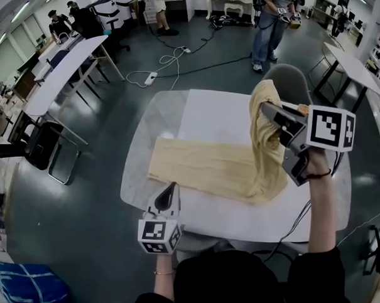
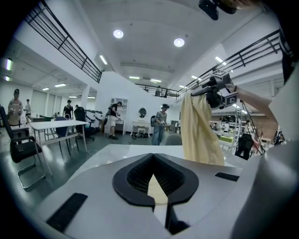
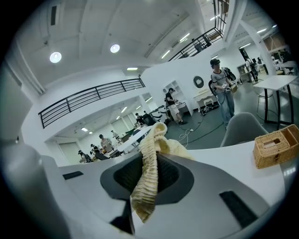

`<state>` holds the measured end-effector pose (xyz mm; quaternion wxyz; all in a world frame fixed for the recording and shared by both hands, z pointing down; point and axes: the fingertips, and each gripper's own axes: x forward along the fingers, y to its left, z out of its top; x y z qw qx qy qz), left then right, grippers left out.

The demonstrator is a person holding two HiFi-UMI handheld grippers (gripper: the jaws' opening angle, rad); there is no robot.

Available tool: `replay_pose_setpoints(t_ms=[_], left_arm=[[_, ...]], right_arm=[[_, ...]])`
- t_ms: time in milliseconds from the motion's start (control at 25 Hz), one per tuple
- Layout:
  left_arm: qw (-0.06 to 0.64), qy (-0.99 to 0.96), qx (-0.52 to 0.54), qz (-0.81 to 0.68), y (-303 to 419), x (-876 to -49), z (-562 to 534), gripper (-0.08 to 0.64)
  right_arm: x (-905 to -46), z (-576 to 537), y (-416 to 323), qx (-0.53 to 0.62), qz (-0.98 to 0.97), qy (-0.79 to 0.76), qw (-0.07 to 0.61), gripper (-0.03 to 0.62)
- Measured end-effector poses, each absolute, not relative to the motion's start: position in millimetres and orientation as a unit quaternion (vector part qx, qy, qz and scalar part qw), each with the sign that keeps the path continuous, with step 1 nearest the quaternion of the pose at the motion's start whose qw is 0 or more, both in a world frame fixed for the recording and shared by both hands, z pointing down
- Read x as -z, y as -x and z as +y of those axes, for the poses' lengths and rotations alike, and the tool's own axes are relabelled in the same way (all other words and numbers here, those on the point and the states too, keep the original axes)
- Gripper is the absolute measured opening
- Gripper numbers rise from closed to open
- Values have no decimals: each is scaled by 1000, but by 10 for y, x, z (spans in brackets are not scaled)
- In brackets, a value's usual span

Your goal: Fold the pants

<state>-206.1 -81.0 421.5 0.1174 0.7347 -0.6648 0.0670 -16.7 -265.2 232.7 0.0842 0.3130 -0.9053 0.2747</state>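
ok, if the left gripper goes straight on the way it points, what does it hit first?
Most likely the flat part of the pants on the table, just beyond the left gripper. Depth is unclear; the lifted end hangs off to its right.

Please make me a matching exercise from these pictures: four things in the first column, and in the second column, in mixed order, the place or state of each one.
Column one
1. pale yellow ribbed pants
2. right gripper
3. tan woven basket
4. grey plastic chair

Column two
A. stands behind the far edge of the white table
B. shut on a bunched, raised end of cloth
C. one part flat on the table, one part lifted
D. rests wholly on the table, not held

Pairs: 1-C, 2-B, 3-D, 4-A
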Motion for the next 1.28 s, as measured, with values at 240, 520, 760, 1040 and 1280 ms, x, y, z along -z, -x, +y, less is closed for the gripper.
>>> replay_pose_setpoints(t_ms=[240,520,760,1040,1280], left_arm=[[131,-761,-67,-631,2422,-4335,-892,14],[139,-806,-76,-570,3240,-4636,-916,14],[150,-813,-79,-556,3215,-4534,-896,14],[162,-809,-87,-558,3518,-4681,-854,14],[173,-804,-94,-561,3754,-4823,-845,14]], right_arm=[[-2291,-2625,689,-268,-900,-333,83,64],[-2637,-2503,1939,-269,-897,-340,82,64],[-2863,-2508,2118,-287,-884,-352,111,64],[-3712,-2471,2614,-327,-858,-365,154,64],[-4442,-2469,3014,-363,-832,-379,180,64]])
